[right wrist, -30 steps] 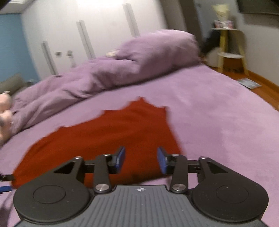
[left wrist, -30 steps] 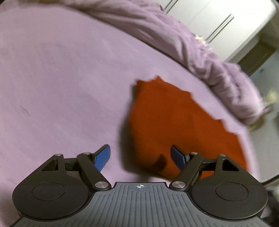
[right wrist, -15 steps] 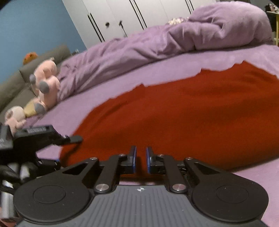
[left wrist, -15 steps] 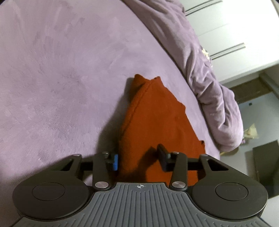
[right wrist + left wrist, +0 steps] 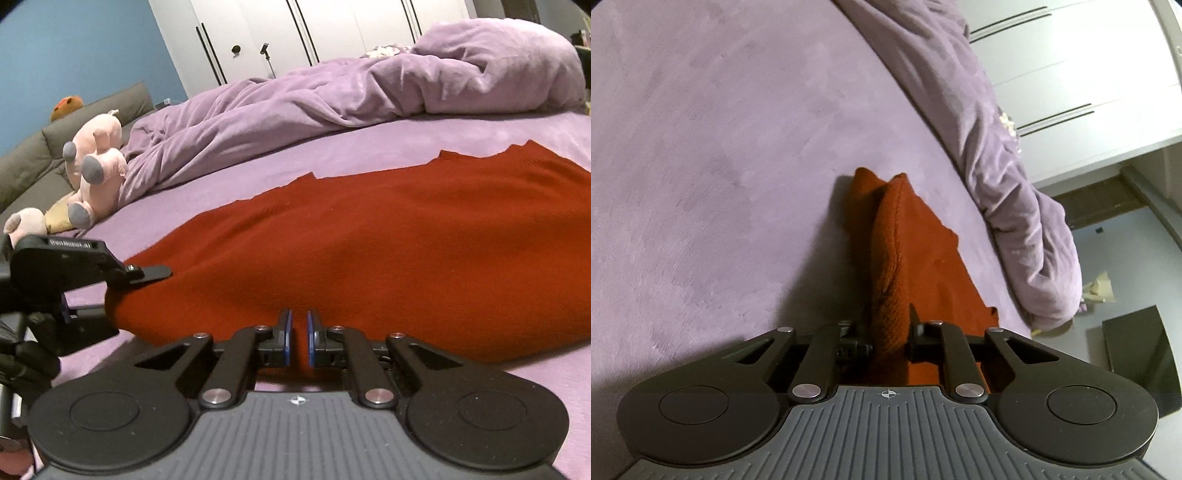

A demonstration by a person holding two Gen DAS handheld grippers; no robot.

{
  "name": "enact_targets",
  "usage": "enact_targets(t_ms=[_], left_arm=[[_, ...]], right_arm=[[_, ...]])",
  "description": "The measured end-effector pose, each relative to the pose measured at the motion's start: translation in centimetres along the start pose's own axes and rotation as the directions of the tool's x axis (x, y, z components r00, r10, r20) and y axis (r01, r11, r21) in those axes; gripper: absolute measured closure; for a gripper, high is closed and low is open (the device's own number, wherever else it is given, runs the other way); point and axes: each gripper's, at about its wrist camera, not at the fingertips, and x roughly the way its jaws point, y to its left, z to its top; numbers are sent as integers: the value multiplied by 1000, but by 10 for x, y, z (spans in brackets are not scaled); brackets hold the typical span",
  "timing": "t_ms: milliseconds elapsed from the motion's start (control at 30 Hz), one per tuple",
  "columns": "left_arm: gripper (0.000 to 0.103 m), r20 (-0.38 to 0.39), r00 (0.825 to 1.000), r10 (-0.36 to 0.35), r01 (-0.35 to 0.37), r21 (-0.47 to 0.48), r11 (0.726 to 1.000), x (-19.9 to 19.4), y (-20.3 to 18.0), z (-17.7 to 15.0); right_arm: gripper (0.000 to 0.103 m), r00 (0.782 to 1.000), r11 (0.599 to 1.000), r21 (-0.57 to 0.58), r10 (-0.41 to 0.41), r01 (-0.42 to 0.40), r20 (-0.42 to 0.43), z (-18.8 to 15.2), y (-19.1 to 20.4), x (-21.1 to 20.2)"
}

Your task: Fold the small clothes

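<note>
Garment: a red knit (image 5: 388,236) lies spread on the purple bed (image 5: 701,166), near side toward both tools, well short of the duvet (image 5: 332,99).
Left tool (image 5: 891,334): its jaws have just been closing and now pinch a raised ridge of the garment's edge, which stands up between them. Likely the grip for lifting that corner.
Right tool (image 5: 298,341): jaws drawn nearly together over the garment's near hem; red cloth shows in the slit, so it appears clamped.
Why both: two holds along one edge should keep it taut for folding toward the duvet.
Toy: pink plush (image 5: 96,162) beside the duvet, clear of the garment.
</note>
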Motion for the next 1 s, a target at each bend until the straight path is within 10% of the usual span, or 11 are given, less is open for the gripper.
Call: enact_targets(t_ms=[533, 833, 933, 1000], left_arm=[[87, 20, 1000, -23, 19, 154, 988, -7, -61, 1], [91, -120, 992, -42, 92, 449, 889, 50, -152, -58], [91, -149, 987, 55, 39, 563, 826, 86, -159, -92], [91, -179, 976, 125, -8, 543, 840, 106, -145, -100]], right_arm=[[95, 995, 993, 117, -35, 24, 95, 10, -50, -42], [94, 987, 972, 229, -76, 42, 141, 9, -87, -67], [94, 987, 970, 236, -89, 55, 136, 6, -95, -73], [94, 987, 971, 230, -94, 63, 129, 4, -99, -75]])
